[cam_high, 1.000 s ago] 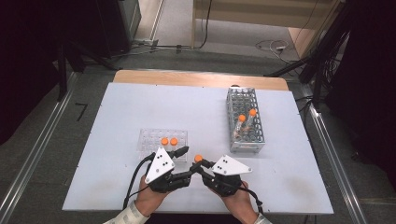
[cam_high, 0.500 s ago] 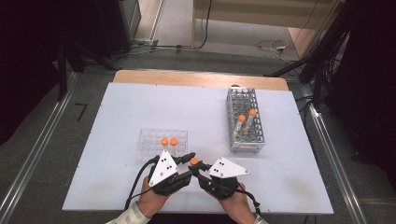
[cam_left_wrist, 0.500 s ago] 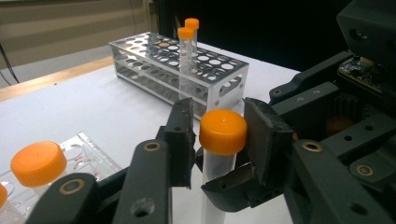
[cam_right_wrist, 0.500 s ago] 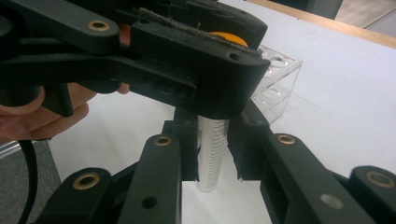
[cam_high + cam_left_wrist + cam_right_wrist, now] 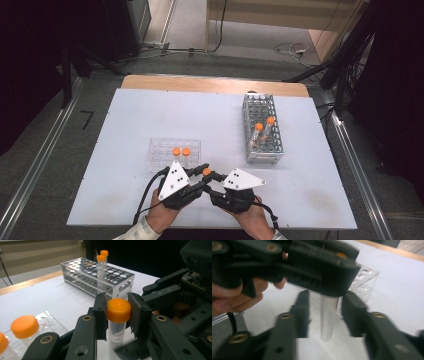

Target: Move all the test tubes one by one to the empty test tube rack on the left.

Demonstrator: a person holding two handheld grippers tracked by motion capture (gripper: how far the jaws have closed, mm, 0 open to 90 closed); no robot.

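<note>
The left tool [image 5: 117, 315] grips the tube's orange cap [image 5: 118, 310]; the right tool [image 5: 325, 312], jaws apart, seemingly brackets its body for uncapping.

Right gripper view blurred; left gripper [image 5: 322, 272] hides the tube [image 5: 328, 317] top and cap there. Clear well plate [image 5: 364, 282] partly behind it. In left gripper view, tube bottom cut off by frame edge, label print too small to read.
</note>
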